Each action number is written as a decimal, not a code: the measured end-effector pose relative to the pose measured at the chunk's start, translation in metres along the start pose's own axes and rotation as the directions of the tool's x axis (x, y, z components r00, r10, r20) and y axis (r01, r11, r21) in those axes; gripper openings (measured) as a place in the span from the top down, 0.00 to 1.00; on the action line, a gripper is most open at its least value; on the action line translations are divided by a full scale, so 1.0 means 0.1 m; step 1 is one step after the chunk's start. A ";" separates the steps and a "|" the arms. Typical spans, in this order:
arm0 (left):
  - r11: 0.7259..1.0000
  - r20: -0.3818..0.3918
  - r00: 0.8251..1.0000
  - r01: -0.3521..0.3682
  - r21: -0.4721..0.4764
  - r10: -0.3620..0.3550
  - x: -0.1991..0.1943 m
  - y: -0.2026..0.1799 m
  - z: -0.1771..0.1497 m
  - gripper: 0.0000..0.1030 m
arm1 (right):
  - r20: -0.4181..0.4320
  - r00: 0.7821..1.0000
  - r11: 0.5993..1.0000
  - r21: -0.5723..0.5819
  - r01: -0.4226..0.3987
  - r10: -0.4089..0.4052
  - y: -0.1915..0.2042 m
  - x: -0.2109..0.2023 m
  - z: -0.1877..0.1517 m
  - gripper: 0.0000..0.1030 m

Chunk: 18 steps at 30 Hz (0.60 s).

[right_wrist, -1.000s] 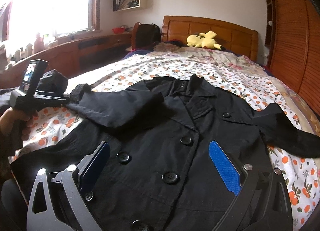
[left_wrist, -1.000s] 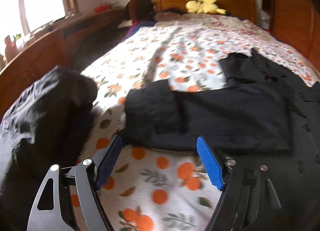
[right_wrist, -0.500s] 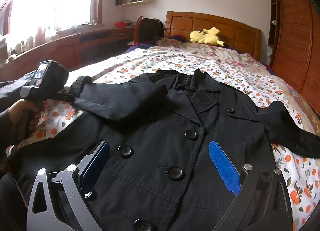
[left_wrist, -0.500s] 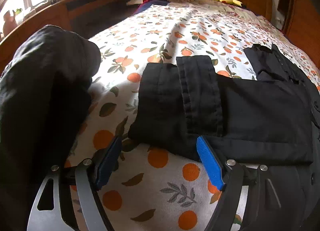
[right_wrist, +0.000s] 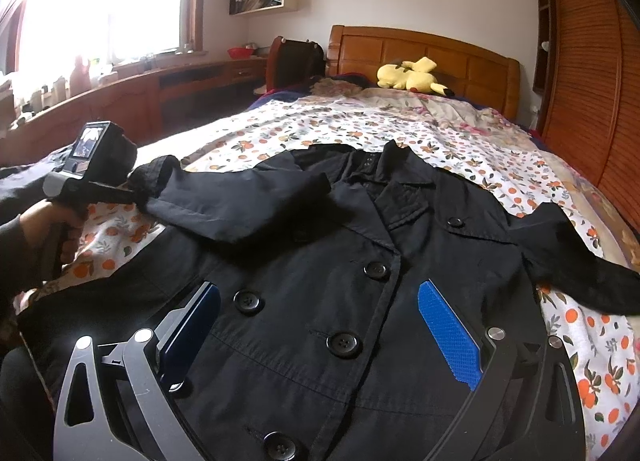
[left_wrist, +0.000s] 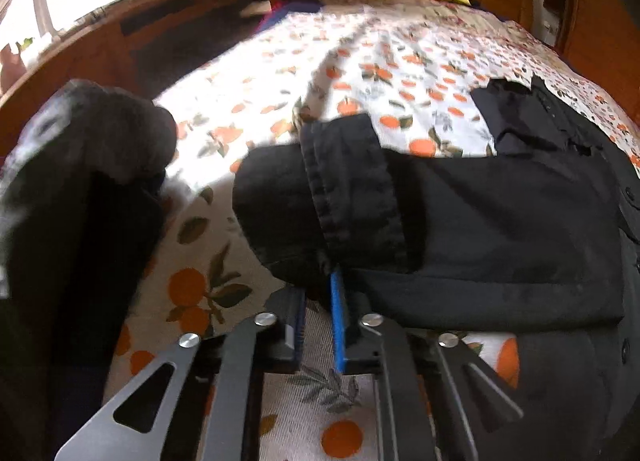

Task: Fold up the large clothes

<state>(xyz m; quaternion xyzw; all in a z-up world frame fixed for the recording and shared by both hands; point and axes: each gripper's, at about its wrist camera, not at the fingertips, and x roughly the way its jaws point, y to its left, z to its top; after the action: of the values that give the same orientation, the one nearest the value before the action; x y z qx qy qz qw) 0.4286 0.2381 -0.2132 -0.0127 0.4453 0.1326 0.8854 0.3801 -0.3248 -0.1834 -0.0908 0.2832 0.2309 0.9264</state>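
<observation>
So the black coat (right_wrist: 340,301) is lying face up across the bed (right_wrist: 360,129), collar pointing at the headboard (right_wrist: 432,49), where a yellow plush (right_wrist: 412,75) sits. Left tongs (left_wrist: 320,293) are closing on the cuff (left_wrist: 344,189) of the sleeve on the window side, fabric pinched between the blue pads. Right tongs (right_wrist: 320,325) are wide apart, hovering over the coat's buttoned front, holding nothing.

Daylight glare from window (right_wrist: 100,1) at left; left wrist view motion-blurred, perhaps; fisheye-bent edges.
</observation>
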 end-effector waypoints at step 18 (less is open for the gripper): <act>0.963 0.302 0.920 0.207 0.169 -0.251 -1.78 -1.09 -0.22 0.91 | 0.035 0.998 0.997 0.052 0.059 -0.061 -0.37 -0.28 -0.03 0.07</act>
<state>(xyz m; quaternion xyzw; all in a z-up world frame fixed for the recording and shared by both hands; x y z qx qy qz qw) 0.3371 0.0900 -0.0954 0.0164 0.2988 -0.0021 0.9542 0.3757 -0.3684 -0.1683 -0.0714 0.2693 0.1974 0.9399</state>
